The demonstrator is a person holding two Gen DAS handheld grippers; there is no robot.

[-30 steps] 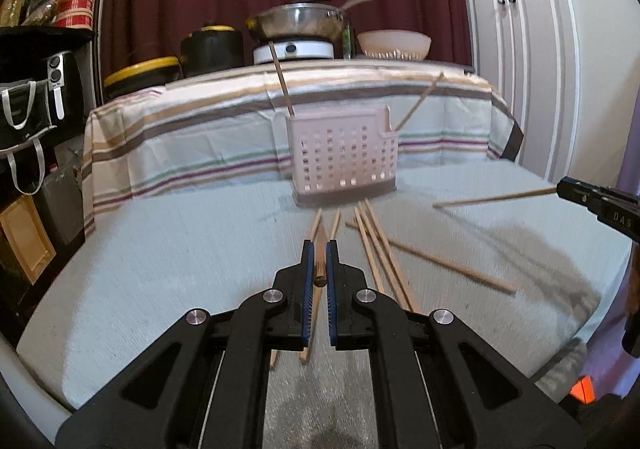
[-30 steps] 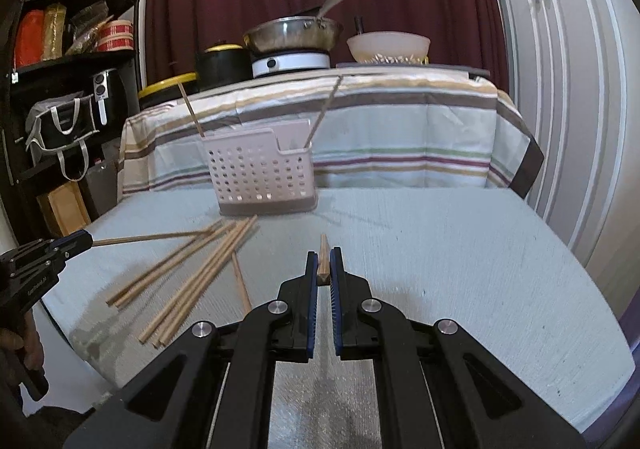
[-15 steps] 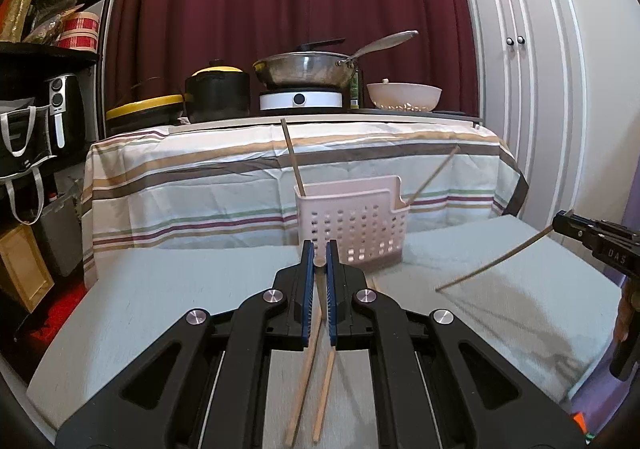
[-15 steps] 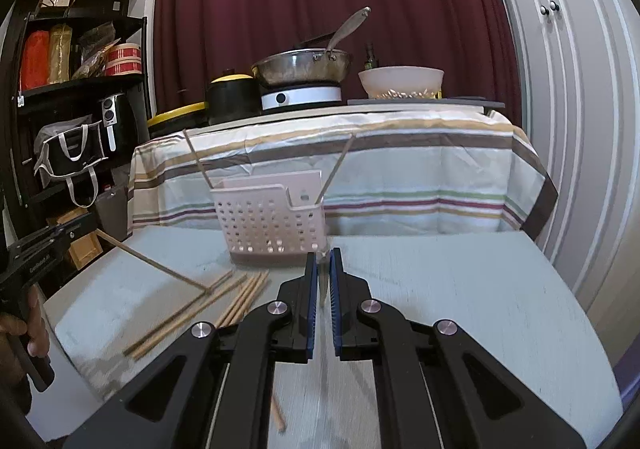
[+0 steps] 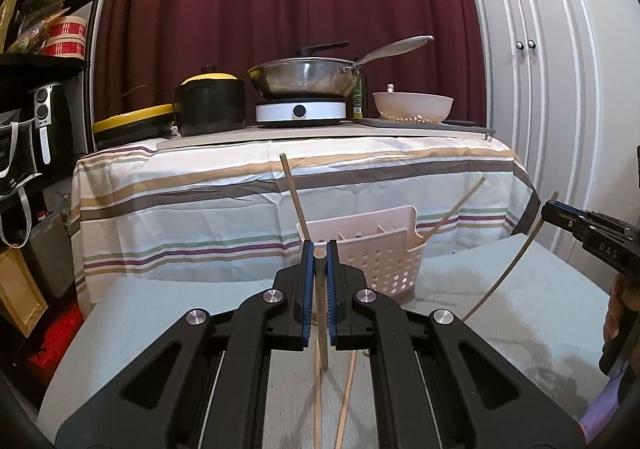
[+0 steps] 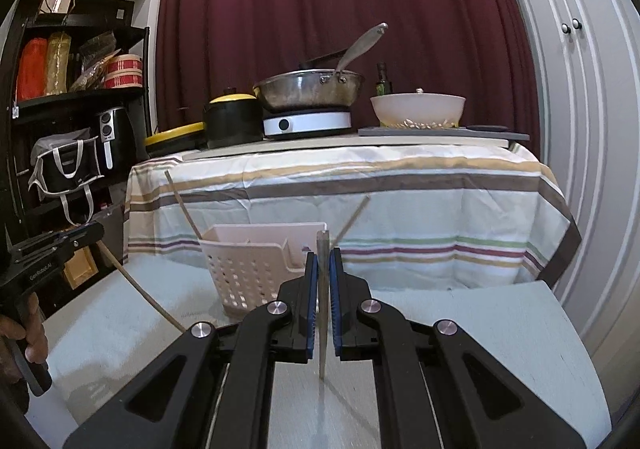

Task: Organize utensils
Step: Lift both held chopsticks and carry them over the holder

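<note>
1. Just in front of the pale slotted basket (image 5: 372,249), the left tongs (image 5: 319,261) are clenched on a wooden chopstick (image 5: 321,313), lifted for dropping in.
2. Beside it, the right tongs (image 6: 323,273) clench another chopstick (image 6: 322,289) for the same purpose.
3. Two chopsticks (image 5: 294,201) lean inside already; more lie on the tabletop (image 5: 168,313).

Perforated plastic basket (image 5: 380,261), wooden chopsticks (image 5: 320,313)

Soft, even indoor light; faint shadows fall below the basket (image 5: 372,257), focus sharp, fisheye bending and darkening the edges.
</note>
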